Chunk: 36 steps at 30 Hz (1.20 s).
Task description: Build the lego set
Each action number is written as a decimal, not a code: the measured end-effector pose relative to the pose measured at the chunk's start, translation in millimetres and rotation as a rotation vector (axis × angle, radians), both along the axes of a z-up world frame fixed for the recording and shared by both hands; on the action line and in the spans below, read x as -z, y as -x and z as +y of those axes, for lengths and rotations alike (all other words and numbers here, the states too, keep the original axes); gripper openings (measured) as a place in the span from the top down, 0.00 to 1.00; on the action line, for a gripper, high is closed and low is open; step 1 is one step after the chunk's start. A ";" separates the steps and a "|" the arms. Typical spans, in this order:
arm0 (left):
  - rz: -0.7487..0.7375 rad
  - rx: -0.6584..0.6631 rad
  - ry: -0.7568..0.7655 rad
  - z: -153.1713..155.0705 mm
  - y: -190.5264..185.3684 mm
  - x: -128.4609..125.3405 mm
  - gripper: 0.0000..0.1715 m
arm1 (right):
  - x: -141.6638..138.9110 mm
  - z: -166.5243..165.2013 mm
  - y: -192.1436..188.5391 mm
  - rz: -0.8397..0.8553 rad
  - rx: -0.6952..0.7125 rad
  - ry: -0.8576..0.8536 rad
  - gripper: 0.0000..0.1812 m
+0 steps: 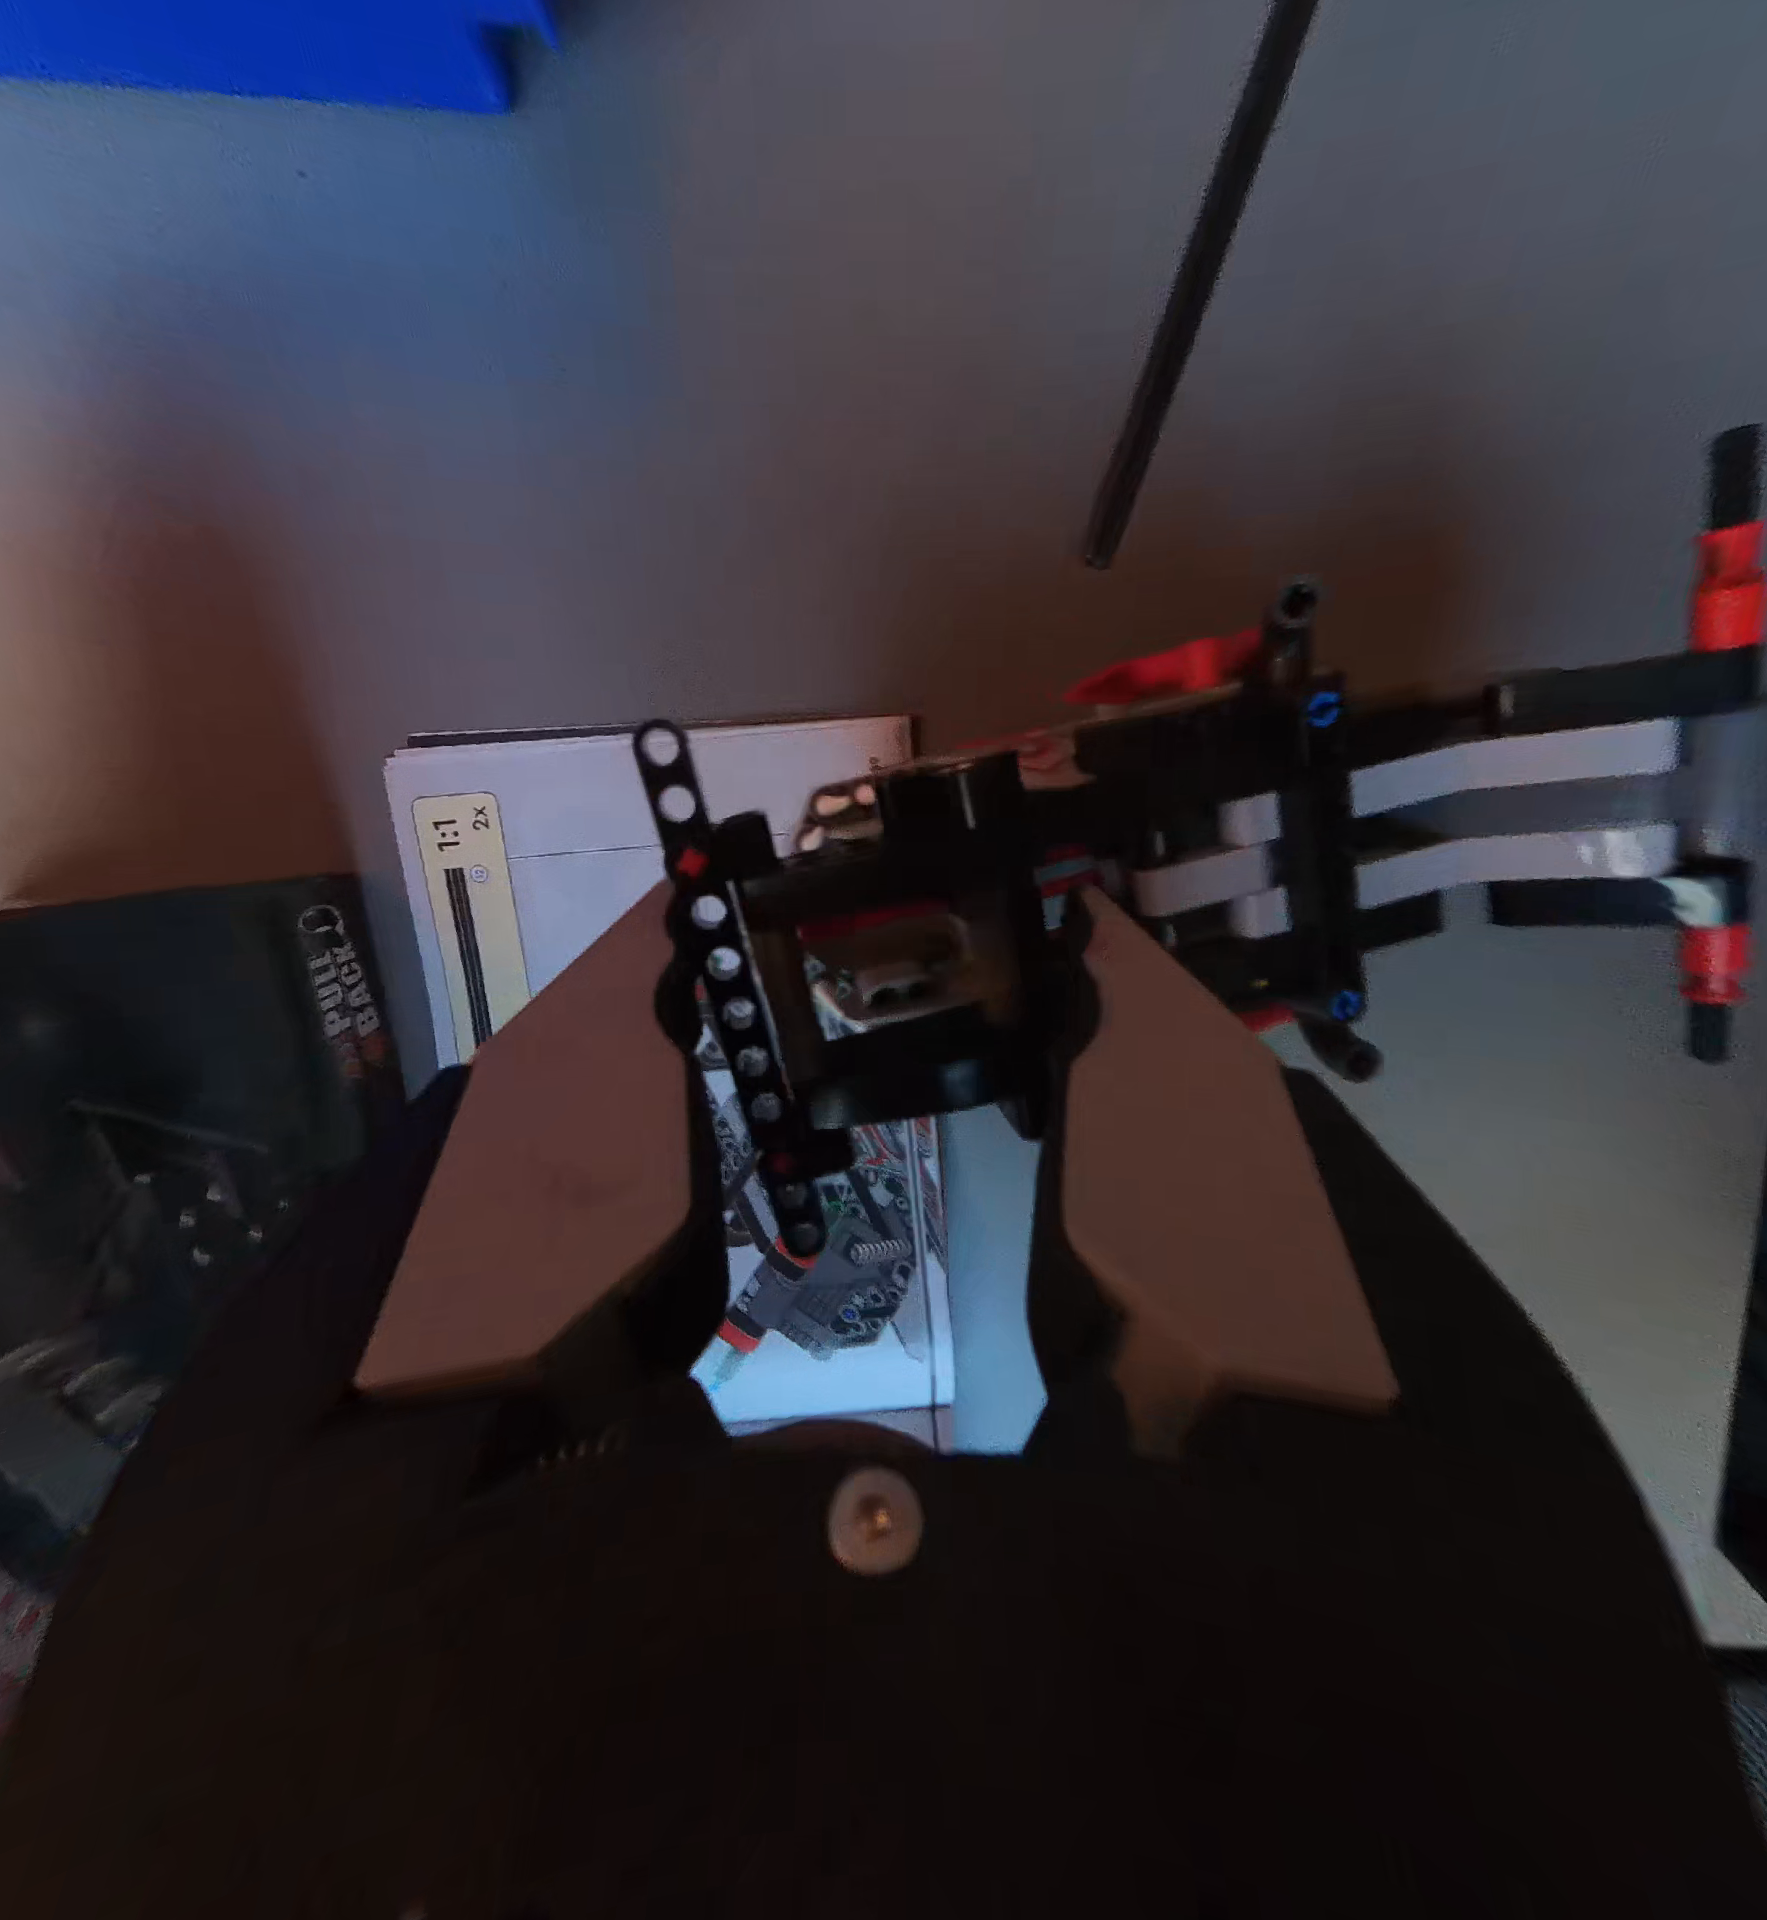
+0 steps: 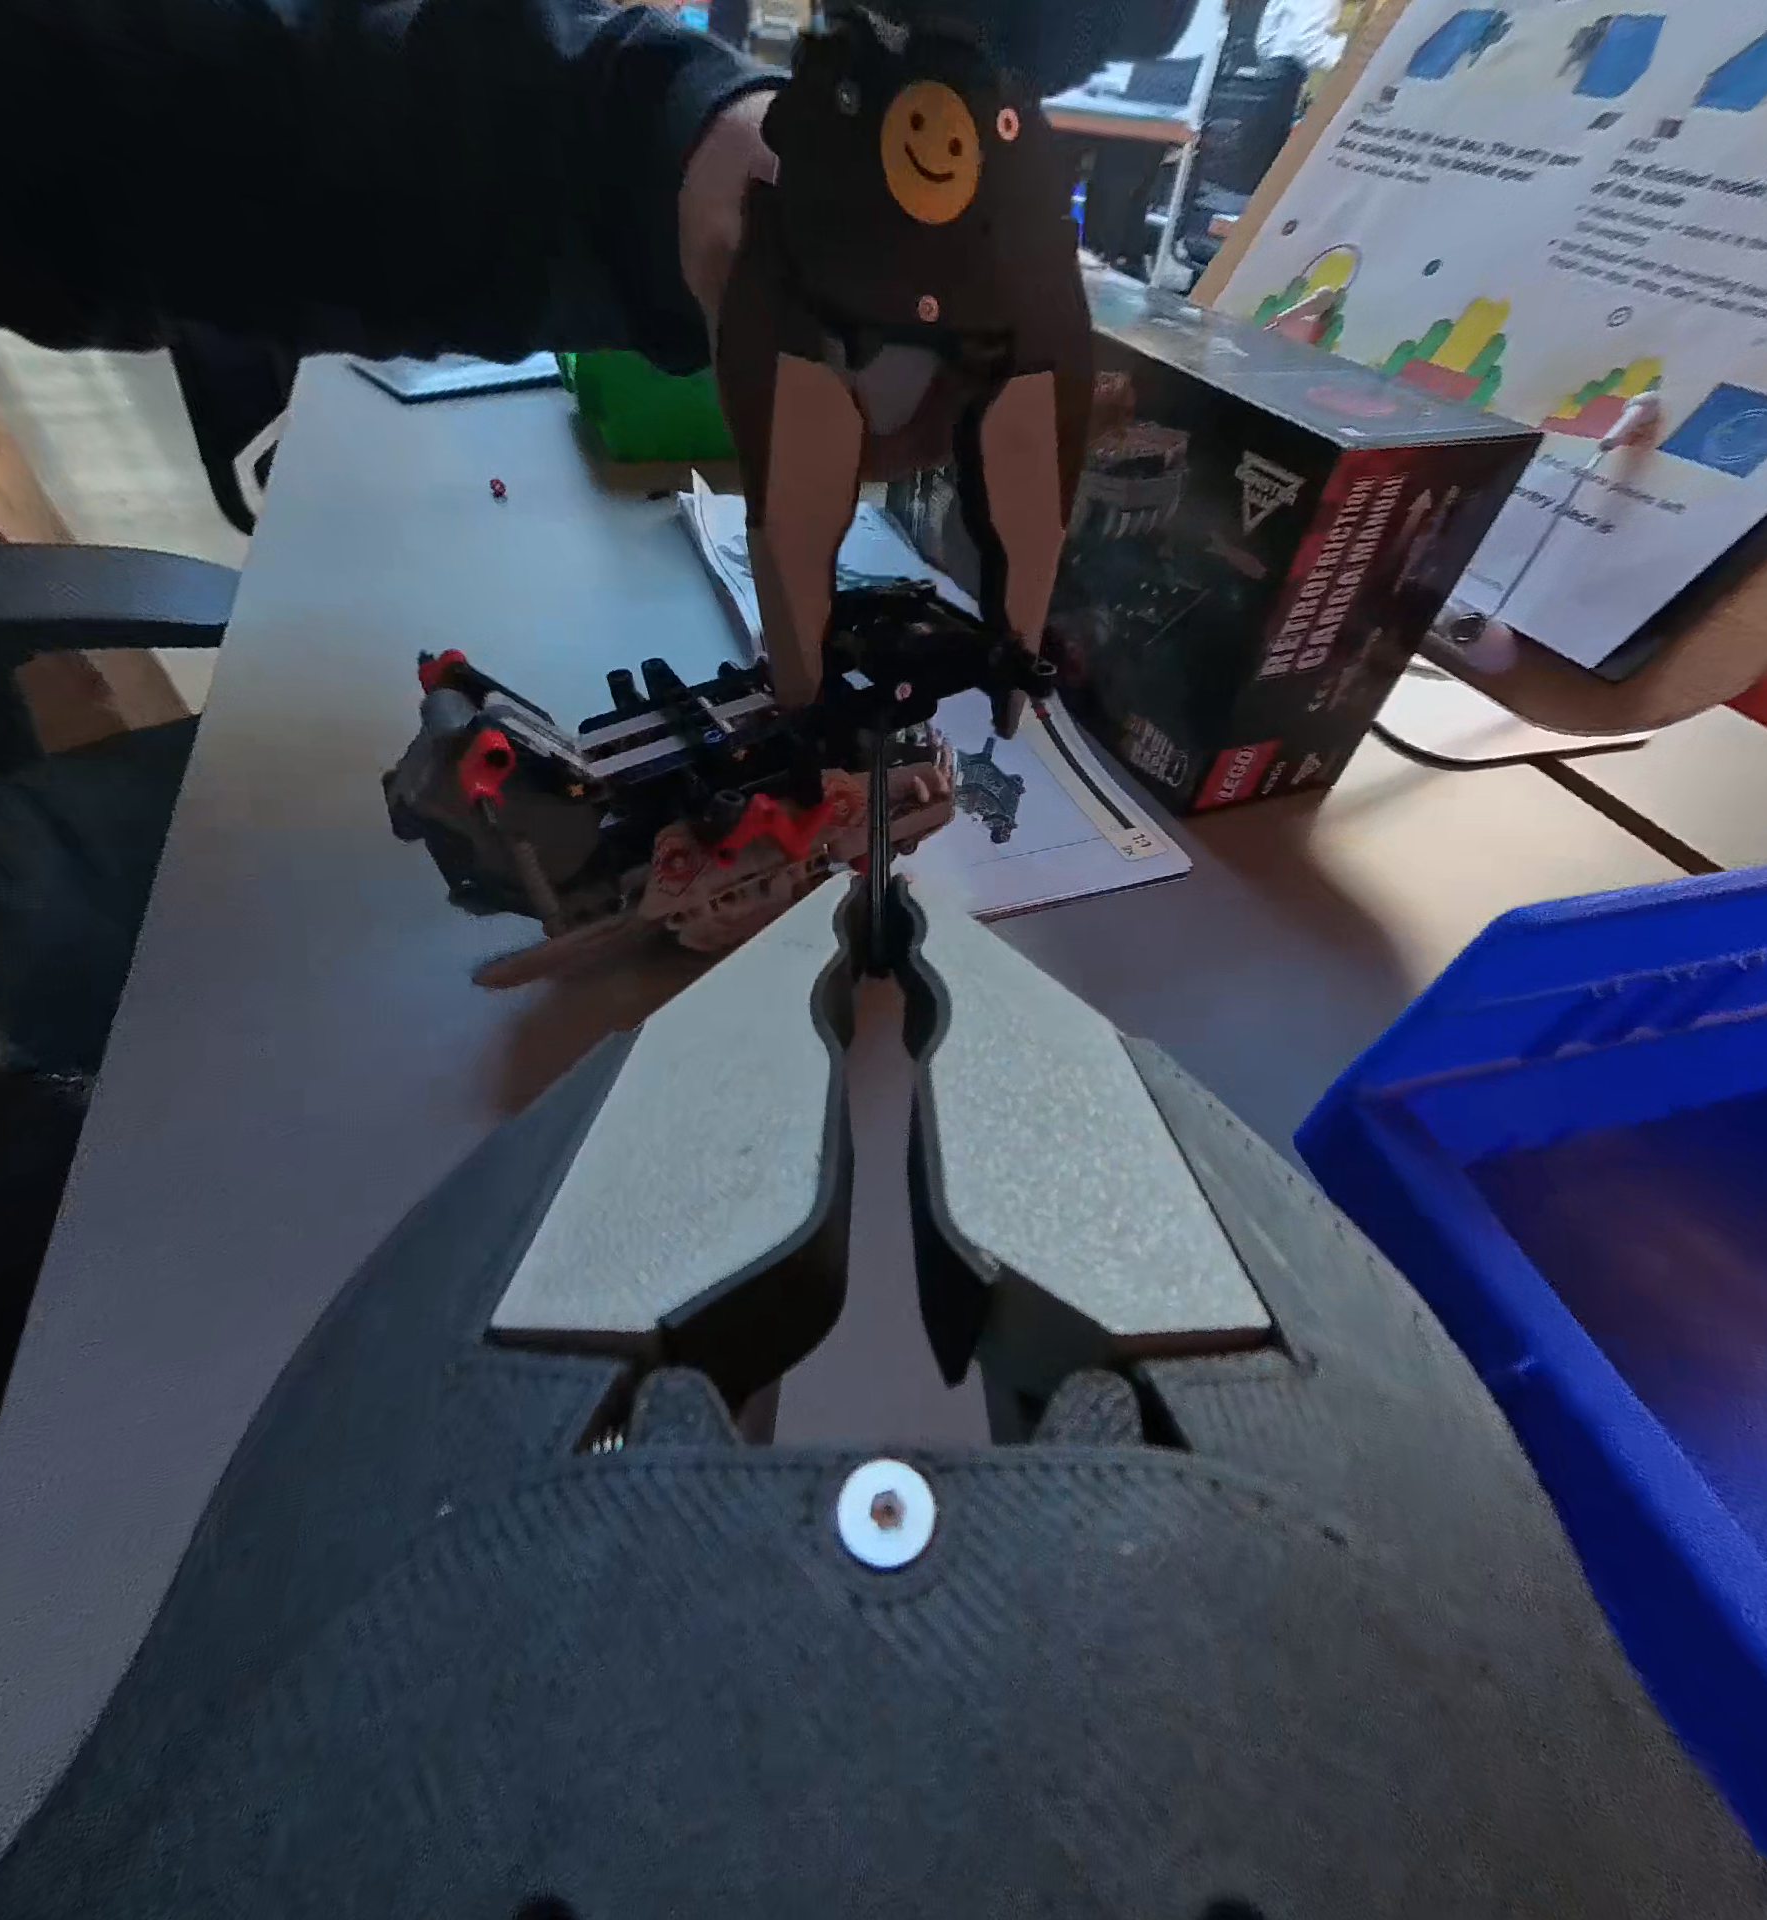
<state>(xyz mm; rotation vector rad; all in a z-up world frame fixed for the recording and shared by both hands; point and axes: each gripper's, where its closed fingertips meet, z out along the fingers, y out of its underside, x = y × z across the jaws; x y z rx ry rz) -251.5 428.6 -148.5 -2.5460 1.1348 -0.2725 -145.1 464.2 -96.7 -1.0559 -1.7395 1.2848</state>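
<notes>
While our left claw (image 1: pixel 879 935) pinches the lego model (image 1: pixel 1222 831), right claw (image 2: pixel 874 935) pinches a black axle (image 2: pixel 876 810); blue bin (image 2: pixel 1637 1195) at 3 o'clock, contents unseen.

Left gripper (image 1: pixel 879 935) pointing steeply down, its two tan fingers (image 1: pixel 588 1122) spread wide and pressed against both sides of a dark block clamped between them. Seen again from the right wrist view (image 2: pixel 905 675), reaching down from above, gripped by a hand (image 2: pixel 718 223) in a dark sleeve (image 2: pixel 339 156). Right gripper (image 2: pixel 877 935) held low and level, aimed toward the left one, grey fingers (image 2: pixel 692 1164) nearly together, tips pinching a thin black rod.
</notes>
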 end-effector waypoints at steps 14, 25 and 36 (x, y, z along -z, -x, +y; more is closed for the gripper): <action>0.023 0.131 -0.101 0.6 -16.3 -7.4 0.63 | -10.5 -5.2 14.4 -0.022 -0.124 -0.085 1.00; 0.038 0.151 -0.111 0.8 -18.6 -8.5 0.63 | -9.3 -8.1 13.0 0.014 -0.135 -0.134 1.00; 0.053 0.158 -0.074 -3.7 -22.7 -5.0 0.63 | -15.8 -17.8 10.4 0.088 -0.157 -0.463 1.00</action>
